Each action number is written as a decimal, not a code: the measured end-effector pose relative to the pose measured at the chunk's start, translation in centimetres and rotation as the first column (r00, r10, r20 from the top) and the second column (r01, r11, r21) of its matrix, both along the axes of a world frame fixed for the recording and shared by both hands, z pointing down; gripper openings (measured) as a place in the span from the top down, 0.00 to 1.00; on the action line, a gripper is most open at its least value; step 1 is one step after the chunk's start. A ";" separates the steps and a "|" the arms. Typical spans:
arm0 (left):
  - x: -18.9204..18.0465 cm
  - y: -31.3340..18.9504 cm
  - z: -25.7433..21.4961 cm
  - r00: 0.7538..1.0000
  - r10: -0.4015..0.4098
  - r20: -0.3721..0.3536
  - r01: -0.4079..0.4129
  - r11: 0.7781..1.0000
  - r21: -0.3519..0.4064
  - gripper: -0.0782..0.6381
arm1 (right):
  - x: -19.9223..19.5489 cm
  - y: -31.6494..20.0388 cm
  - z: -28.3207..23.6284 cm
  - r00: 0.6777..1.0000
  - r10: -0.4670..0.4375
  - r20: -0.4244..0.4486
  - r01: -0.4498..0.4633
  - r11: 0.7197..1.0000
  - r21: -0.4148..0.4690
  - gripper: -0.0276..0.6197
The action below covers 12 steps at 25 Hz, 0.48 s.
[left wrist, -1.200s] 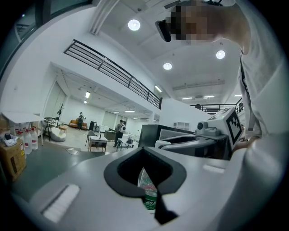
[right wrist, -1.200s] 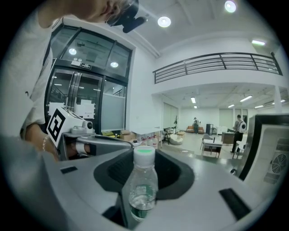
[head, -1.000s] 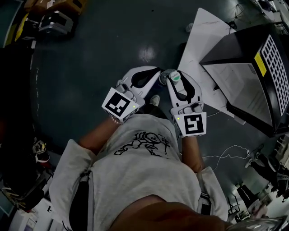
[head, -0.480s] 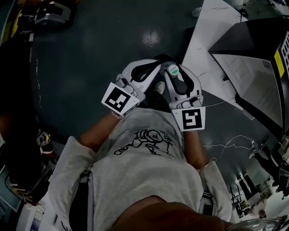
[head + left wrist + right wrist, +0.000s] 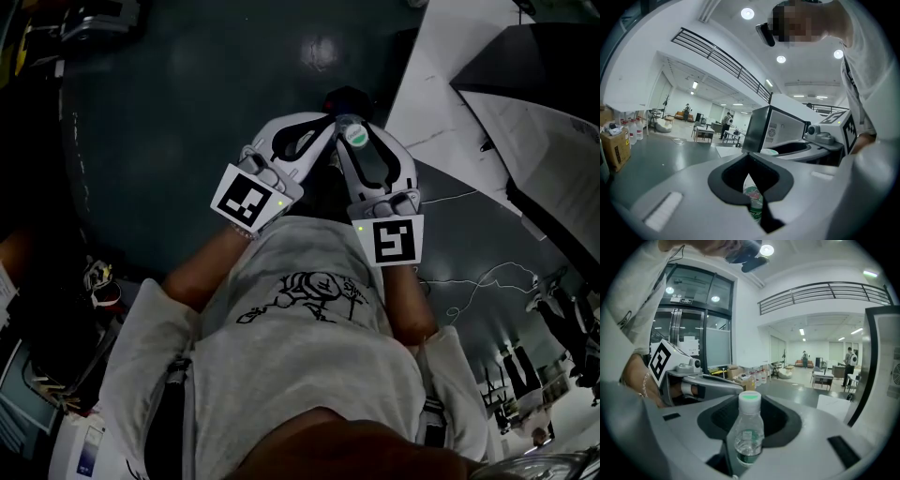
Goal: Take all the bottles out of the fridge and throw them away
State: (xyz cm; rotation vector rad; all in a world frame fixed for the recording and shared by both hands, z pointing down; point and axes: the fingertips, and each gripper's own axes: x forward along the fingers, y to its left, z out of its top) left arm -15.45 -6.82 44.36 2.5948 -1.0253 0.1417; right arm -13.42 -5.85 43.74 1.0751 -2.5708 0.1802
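A: Quick, what do the bottles look like?

B: Two of them. White-capped bottle (image 5: 749,439): small, clear plastic, green label, white cap w/ a green disc on top. It stands upright b/w the jaws of the right gripper (image 5: 358,119), which are set wide and clamped on its body. It's held in front of the person's chest, above the dark floor (image 5: 187,141).

A: And the other?

B: Second bottle (image 5: 753,202): only a strip shows, clear wall plus green label w/ pale print. Cap isn't visible. It sits low in the slit of the left gripper (image 5: 748,156). Those jaws are narrow, tips meeting at the far end, and seem nipped on it, going by the left gripper view.

A: Where's the fridge?

B: Fridge (image 5: 787,127) is off to the far right of both grippers, door open, white inside. Both bottles are well apart from it.

A: Anything diff. vs. a sec ago?

B: Grips are the same. The cap is in the same spot b/w the right jaws, and the left jaws are no wider. The grippers are still side by side w/ tips nearly touching. In the head view the black box (image 5: 553,56) and the white sheet (image 5: 441,84) have slid toward the far-right edge. The glare on the floor has also moved to the far edge.
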 end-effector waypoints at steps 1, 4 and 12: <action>0.0 0.2 0.4 1.000 0.001 0.001 -0.001 1.000 -0.005 0.88 | 0.0 0.2 0.5 1.000 0.004 -0.002 -0.004 1.000 -0.006 0.73; -0.1 0.6 1.6 1.000 -0.001 0.001 0.001 1.000 -0.020 0.88 | 0.1 0.6 1.9 1.000 0.013 -0.012 -0.014 1.000 -0.019 0.73; -0.5 1.5 5.4 1.000 0.002 0.019 -0.001 0.998 -0.058 0.88 | 0.3 1.5 6.0 1.000 0.020 -0.020 -0.021 0.999 -0.036 0.73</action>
